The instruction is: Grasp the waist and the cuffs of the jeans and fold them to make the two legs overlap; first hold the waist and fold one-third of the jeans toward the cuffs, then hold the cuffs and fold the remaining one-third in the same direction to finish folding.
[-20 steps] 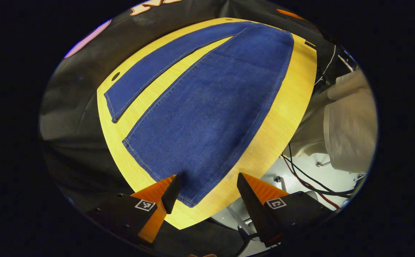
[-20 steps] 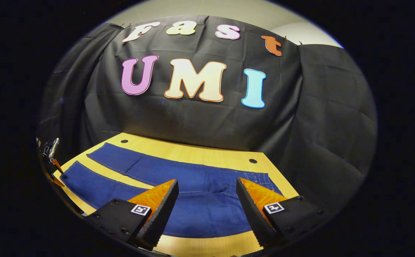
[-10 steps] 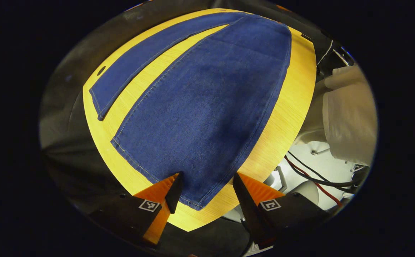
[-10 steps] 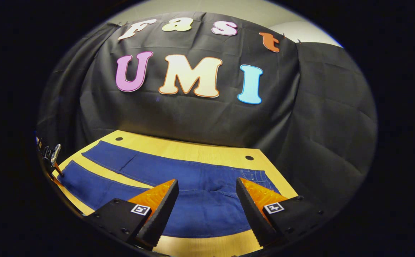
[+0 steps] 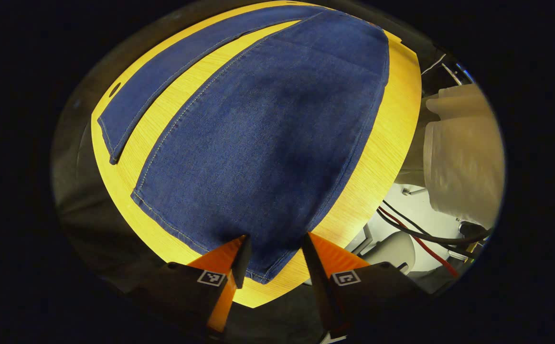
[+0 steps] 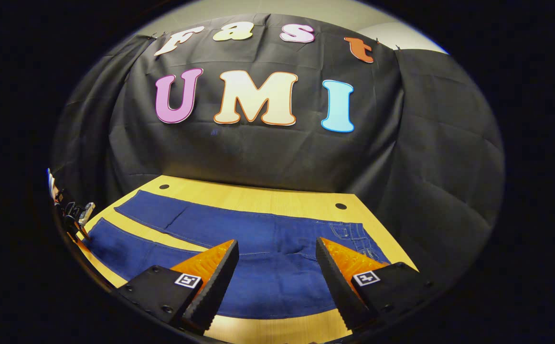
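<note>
The dark blue denim jeans [image 5: 268, 134] lie flat on the yellow wooden table [image 5: 382, 157], legs still apart; no fold is made. The left gripper [image 5: 272, 248] straddles the near cuff, jaws parted, gripping nothing. The right gripper [image 6: 277, 253] hovers wide open above the waist.

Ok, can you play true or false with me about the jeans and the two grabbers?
1. The jeans lie flat on the yellow table. True.
2. The two legs are already stacked. False: a strip of table shows between them.
3. The left gripper is at a cuff of the jeans. True.
4. The right gripper is squeezing the waist. False: its jaws are wide open, holding nothing.
</note>
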